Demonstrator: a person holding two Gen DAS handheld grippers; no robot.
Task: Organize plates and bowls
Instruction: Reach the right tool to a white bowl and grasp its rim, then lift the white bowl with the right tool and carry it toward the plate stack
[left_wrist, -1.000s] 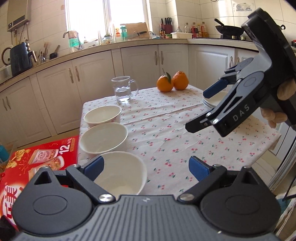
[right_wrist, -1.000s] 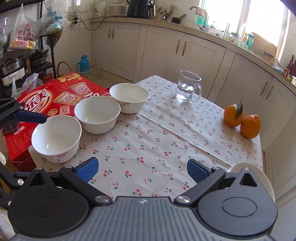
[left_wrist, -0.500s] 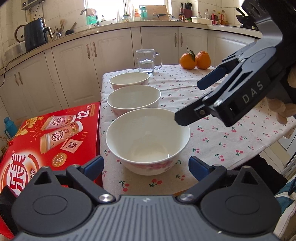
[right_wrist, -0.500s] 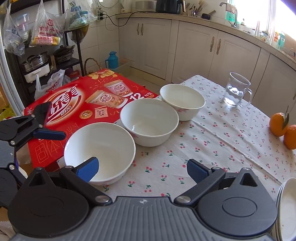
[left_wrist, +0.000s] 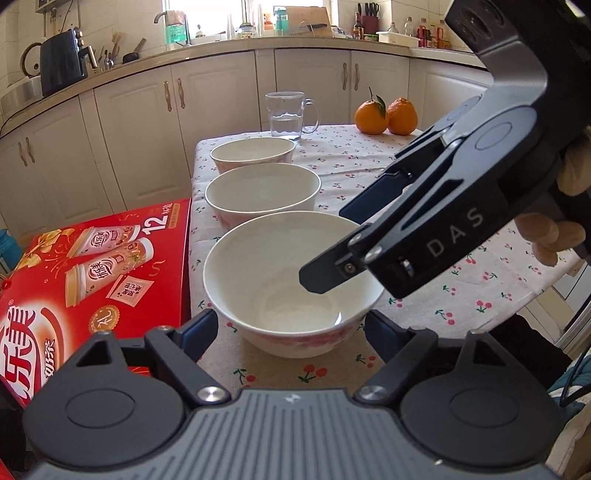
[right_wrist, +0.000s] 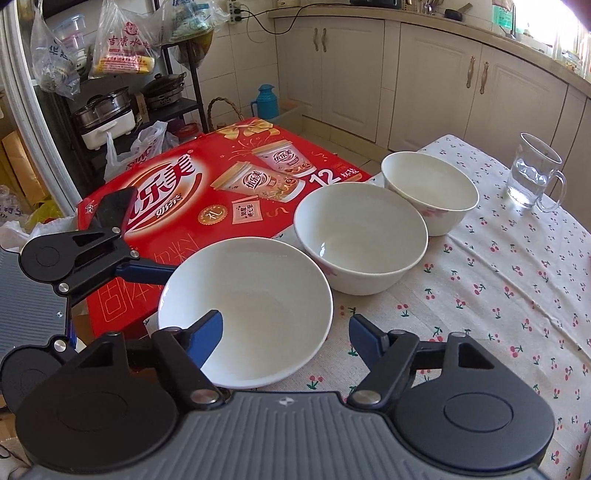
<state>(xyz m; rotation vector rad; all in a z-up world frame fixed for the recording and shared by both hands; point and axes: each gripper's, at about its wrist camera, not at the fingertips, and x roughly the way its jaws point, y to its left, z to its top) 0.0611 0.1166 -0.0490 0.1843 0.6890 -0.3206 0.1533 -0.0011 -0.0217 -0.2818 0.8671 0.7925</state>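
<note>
Three white bowls stand in a row on the cherry-print tablecloth. The near bowl (left_wrist: 291, 280) (right_wrist: 245, 310) sits at the table's corner, the middle bowl (left_wrist: 262, 192) (right_wrist: 360, 238) and the far bowl (left_wrist: 253, 153) (right_wrist: 430, 190) behind it. My left gripper (left_wrist: 291, 330) is open with its fingers either side of the near bowl's base. My right gripper (right_wrist: 286, 332) is open; its left finger hangs over the bowl's inside and its right finger lies outside the rim. The right gripper also shows in the left wrist view (left_wrist: 332, 258), above the bowl.
A red drink carton (left_wrist: 85, 266) (right_wrist: 207, 188) lies beside the table's left edge. A glass mug of water (left_wrist: 288, 116) (right_wrist: 533, 181) and two oranges (left_wrist: 386, 116) stand farther back. Kitchen cabinets and a shelf with pots surround the table.
Both grippers have moved in on the near bowl, which now fills more of both views. The right gripper has come down over the bowl's rim. The stacked plates have left the right wrist view.
</note>
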